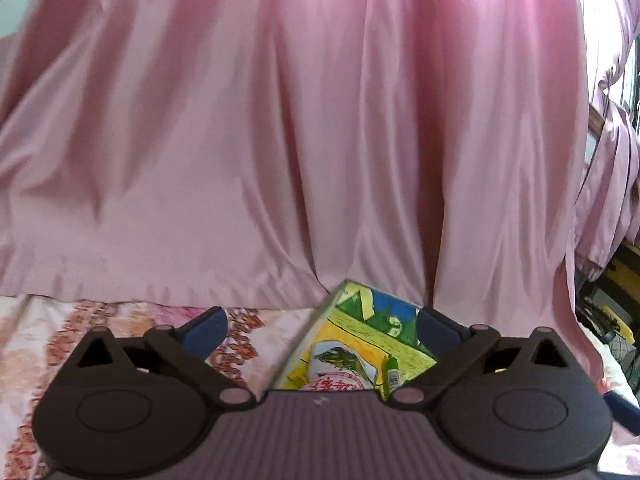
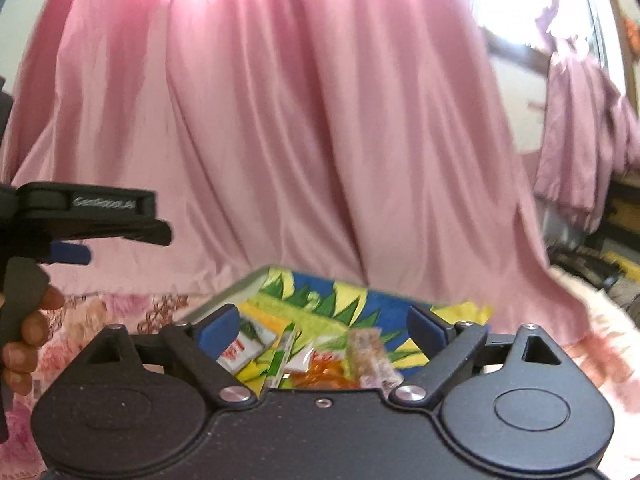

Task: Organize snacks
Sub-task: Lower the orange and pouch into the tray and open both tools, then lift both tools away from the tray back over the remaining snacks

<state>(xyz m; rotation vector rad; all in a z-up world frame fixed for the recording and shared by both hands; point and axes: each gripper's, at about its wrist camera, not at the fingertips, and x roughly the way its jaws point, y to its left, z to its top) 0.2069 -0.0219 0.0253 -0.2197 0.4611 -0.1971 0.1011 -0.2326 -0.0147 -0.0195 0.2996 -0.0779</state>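
A colourful box [image 2: 360,304] with yellow, green and blue print lies open on the flowered bedspread [image 2: 120,312]. Several snack packets [image 2: 320,356] lie inside it, among them a white-and-red packet [image 2: 244,348] and a clear packet [image 2: 368,348]. My right gripper [image 2: 320,328] is open and empty just above the box. My left gripper [image 1: 320,328] is open and empty, with the box [image 1: 360,320] in front of it toward its right finger. A snack packet [image 1: 344,364] and a green pen-like item [image 1: 391,370] show inside. The left gripper also shows at the left edge of the right wrist view [image 2: 68,252].
A pink curtain [image 1: 280,140] hangs close behind the box and fills most of both views. Dark clutter [image 2: 600,264] lies at the far right past the bed's edge. A bright window [image 2: 512,0] is at the upper right.
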